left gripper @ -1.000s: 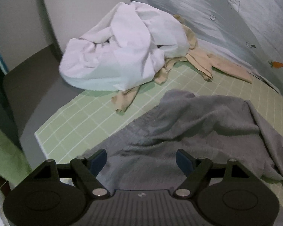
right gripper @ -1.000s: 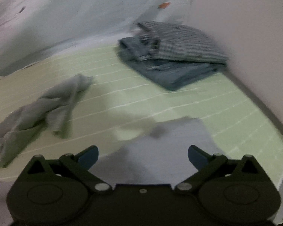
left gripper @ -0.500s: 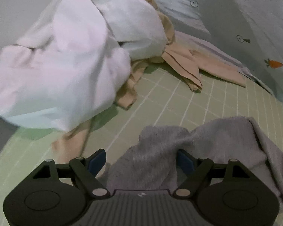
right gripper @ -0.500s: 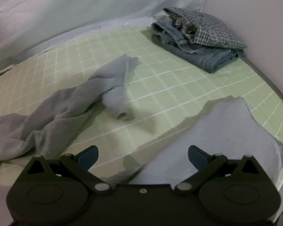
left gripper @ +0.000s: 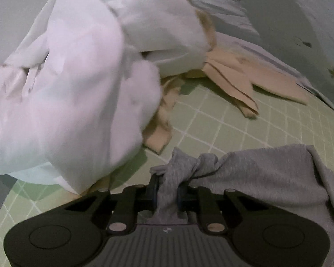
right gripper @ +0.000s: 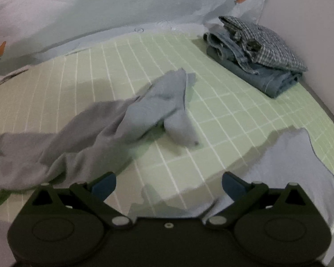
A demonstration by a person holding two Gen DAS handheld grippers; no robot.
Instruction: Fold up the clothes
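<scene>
A grey knit garment (left gripper: 267,173) lies on the green checked sheet (left gripper: 222,120). My left gripper (left gripper: 167,191) is shut on a bunched edge of it, cloth squeezed between the blue pads. In the right wrist view the same grey garment (right gripper: 113,129) stretches from the left toward the middle, one sleeve end folded over. My right gripper (right gripper: 168,182) stands open above the sheet (right gripper: 222,111), nothing between its fingers. A pale grey cloth (right gripper: 296,162) lies under its right finger.
A big white crumpled garment (left gripper: 73,84) sits close to the left gripper, with beige clothes (left gripper: 233,77) beneath and behind it. Folded jeans and a checked shirt (right gripper: 256,53) are stacked at the far right by the wall. A carrot-print quilt (right gripper: 100,6) lines the back.
My left gripper has closed on the grey garment's edge and moved nearer the white pile. The right gripper stayed open and shifted, bringing the grey sleeve closer.
</scene>
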